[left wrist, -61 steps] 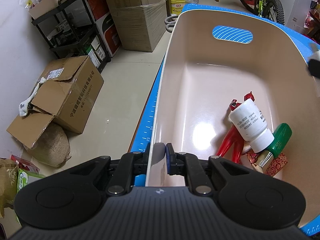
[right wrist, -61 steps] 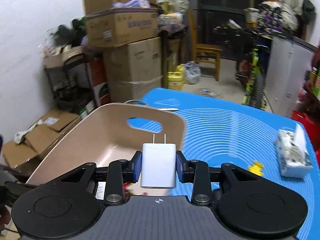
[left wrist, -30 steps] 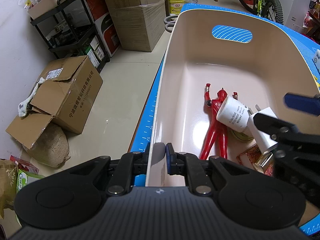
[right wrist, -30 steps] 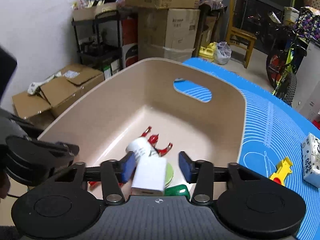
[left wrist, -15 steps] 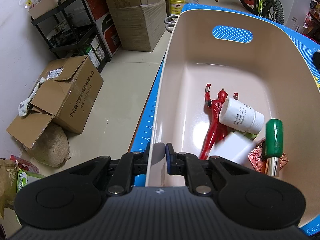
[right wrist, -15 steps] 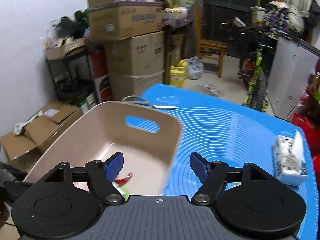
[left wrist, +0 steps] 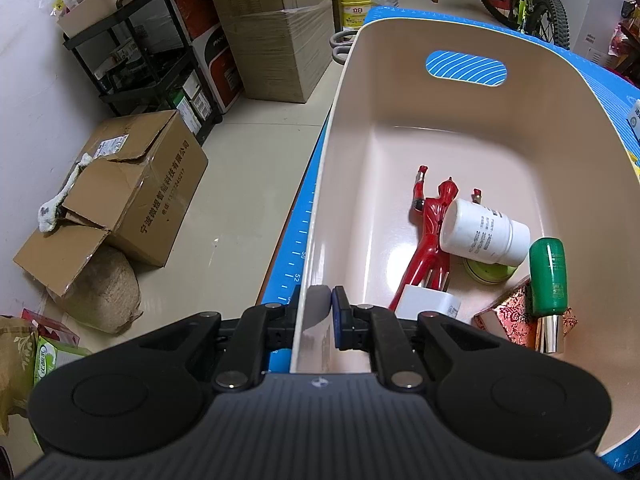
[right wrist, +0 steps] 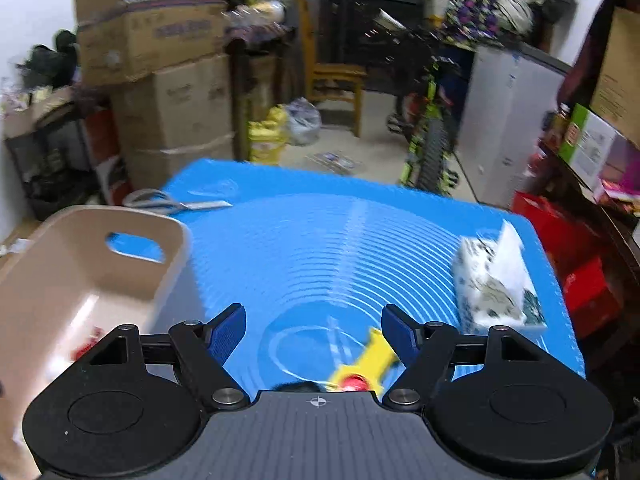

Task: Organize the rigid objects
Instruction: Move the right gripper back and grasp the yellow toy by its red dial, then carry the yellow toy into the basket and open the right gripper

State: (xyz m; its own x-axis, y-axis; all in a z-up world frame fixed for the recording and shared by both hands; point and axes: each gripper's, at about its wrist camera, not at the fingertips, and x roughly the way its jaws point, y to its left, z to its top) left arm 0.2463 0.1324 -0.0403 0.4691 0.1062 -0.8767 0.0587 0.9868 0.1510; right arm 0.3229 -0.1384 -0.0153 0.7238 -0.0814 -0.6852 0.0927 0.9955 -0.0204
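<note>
at the near rim of the beige bin (left wrist: 340, 128), the left gripper (left wrist: 318, 312) is clamped on the bin wall, one pad outside and one inside. just beyond its inner finger, on the bin floor, lies a white charger (left wrist: 430, 304), touching the legs of a red figure (left wrist: 430, 240). further ahead and to the right of that gripper, a white bottle (left wrist: 484, 232) lies on its side over the figure, with a green bottle (left wrist: 548, 276) beside it resting on a red patterned box (left wrist: 508, 316). the right gripper (right wrist: 312, 334) hangs above the blue bench (right wrist: 320, 240) with its jaws apart and nothing between the pads. a yellow toy (right wrist: 366, 360) lies below, near its right finger. a tissue pack (right wrist: 496, 280) sits ahead to its right; the bin is at its left. view blurred.
</note>
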